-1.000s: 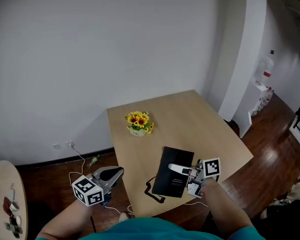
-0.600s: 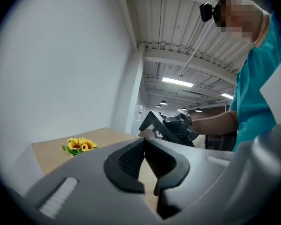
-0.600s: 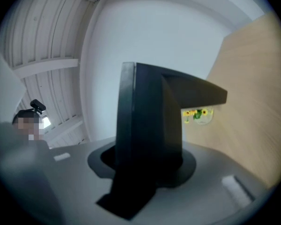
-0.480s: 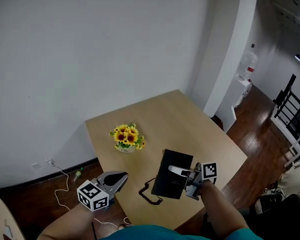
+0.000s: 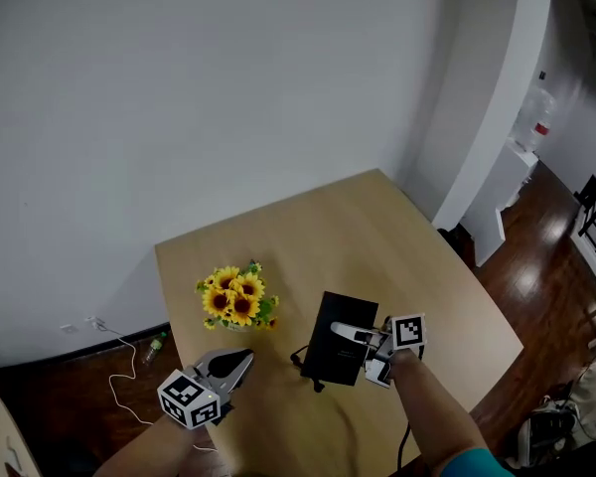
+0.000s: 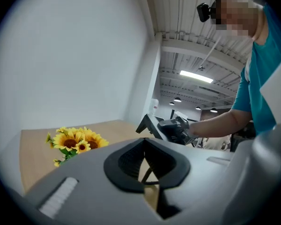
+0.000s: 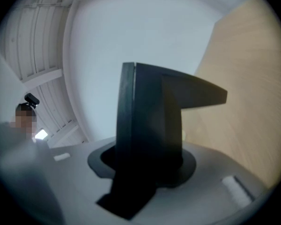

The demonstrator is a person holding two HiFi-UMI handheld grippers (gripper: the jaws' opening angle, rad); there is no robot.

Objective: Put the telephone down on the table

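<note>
The black telephone hangs tilted above the light wooden table, a short black cord trailing from its near left corner. My right gripper is shut on the telephone's right edge. In the right gripper view the telephone stands edge-on between the jaws of the right gripper, with the table behind. My left gripper is shut and empty at the table's near left, just in front of the sunflowers. The left gripper view shows its shut jaws, the sunflowers and the telephone.
A small pot of sunflowers stands on the table's left side. White wall lies behind, with a white pillar to the right. On the dark wood floor lie a white cable and a green bottle.
Both grippers have come down and in over the table. The telephone, still held, now sits further in from the near edge; the left gripper has moved from beside the table to near the sunflowers.
</note>
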